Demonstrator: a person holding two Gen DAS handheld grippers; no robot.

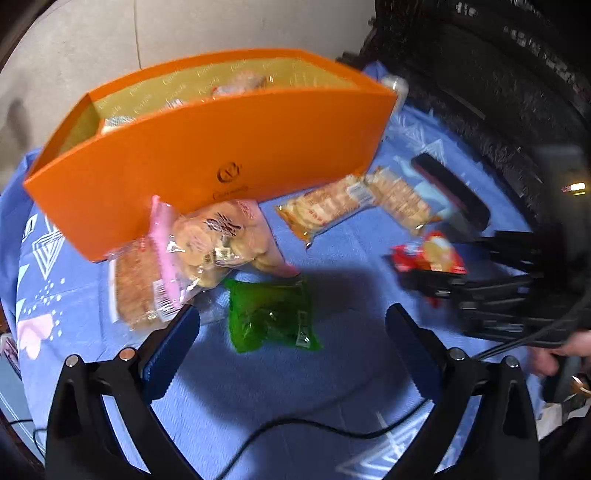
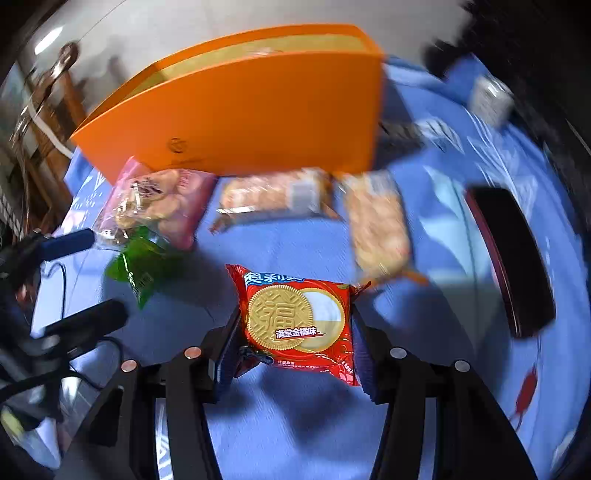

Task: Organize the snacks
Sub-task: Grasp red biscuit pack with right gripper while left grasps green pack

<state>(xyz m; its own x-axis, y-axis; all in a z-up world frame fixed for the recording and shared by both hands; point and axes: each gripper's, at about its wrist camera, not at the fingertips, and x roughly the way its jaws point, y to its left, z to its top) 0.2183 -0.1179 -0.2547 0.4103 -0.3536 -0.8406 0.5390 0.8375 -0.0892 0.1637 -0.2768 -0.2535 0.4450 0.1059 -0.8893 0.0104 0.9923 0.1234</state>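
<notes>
Blurred snack packets beside orange box

You're in a home, by the look of it, patterned blue cloth over the counter, wooden furniture against a pale wall, packaged snacks beside an orange gift box

A red biscuit packet lies flat on the blue cloth. A green packet lies beside a pink-edged cookie bag. Two orange cracker packs rest before the upright orange box, which holds some snacks.
</notes>
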